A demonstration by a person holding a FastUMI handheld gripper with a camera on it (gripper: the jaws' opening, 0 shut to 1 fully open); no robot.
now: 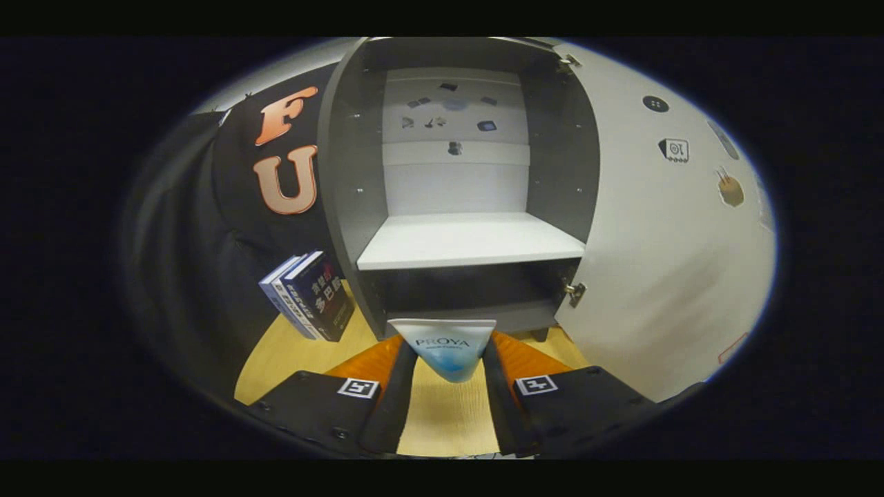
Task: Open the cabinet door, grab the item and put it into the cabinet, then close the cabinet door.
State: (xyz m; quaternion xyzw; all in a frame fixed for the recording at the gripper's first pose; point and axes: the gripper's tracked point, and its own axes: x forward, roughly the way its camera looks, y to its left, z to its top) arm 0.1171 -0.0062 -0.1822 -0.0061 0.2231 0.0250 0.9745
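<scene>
**One tube held ahead of an open cabinet**

One item, a white tube [447, 348] with a blue lower part and printed lettering, is pinched between the two fingers of the gripper [449, 359], which are closed against its sides. The tube is held with its flat crimped end uppermost, above the wooden table [442, 414] and just before the cabinet [469, 207], whose door [663, 262] stands swung wide to the right. A white shelf [469, 240] is seen inside, bare and apparently ready to receive it. The tube is judged light and soft-walled, likely to give under pressure and perhaps slick, so a moderate grip across the body seems advisable. Two books [311, 295] are leaned against the cabinet's left side.
</scene>
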